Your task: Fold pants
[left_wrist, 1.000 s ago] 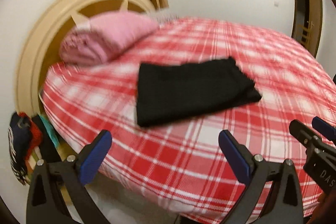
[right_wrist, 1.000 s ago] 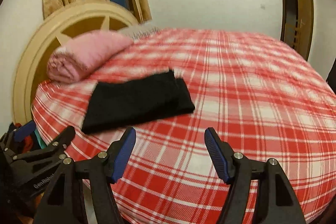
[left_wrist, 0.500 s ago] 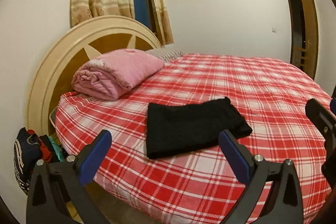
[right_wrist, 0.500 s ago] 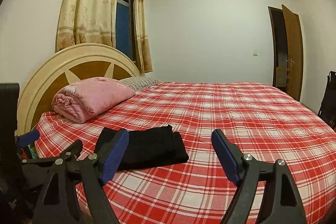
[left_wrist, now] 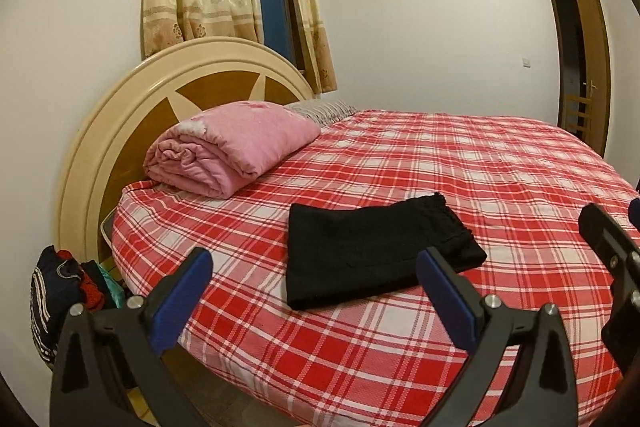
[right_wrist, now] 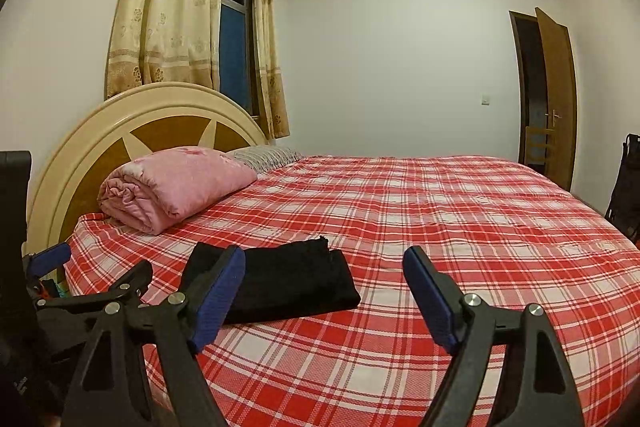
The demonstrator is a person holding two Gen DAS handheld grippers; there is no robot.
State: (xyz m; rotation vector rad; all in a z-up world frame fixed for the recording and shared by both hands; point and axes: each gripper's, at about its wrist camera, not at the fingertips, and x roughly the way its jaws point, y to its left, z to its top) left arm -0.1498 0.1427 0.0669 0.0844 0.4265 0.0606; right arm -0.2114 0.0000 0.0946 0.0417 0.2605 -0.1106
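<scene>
Black pants [left_wrist: 372, 251] lie folded into a flat rectangle on the red plaid bed [left_wrist: 500, 167], near its front edge. My left gripper [left_wrist: 316, 269] is held back from the bed, open, with nothing between its blue pads; the pants show beyond the gap. In the right wrist view the same pants [right_wrist: 296, 279] lie left of centre. My right gripper [right_wrist: 324, 267] is open and empty too, short of the pants. The left gripper's fingers [right_wrist: 52, 257] show at that view's left edge.
A rolled pink quilt [left_wrist: 232, 151] and a striped pillow [left_wrist: 324, 107] lie by the round headboard [left_wrist: 120, 131]. Clothes are piled on the floor [left_wrist: 68, 291] left of the bed. A door [right_wrist: 554, 99] stands open at the far right, and a dark chair [right_wrist: 626, 187] stands beside it.
Both grippers have risen and tilted up, so more of the room shows and the pants sit lower in view. The right jaws have widened slightly. The pants have not moved.
</scene>
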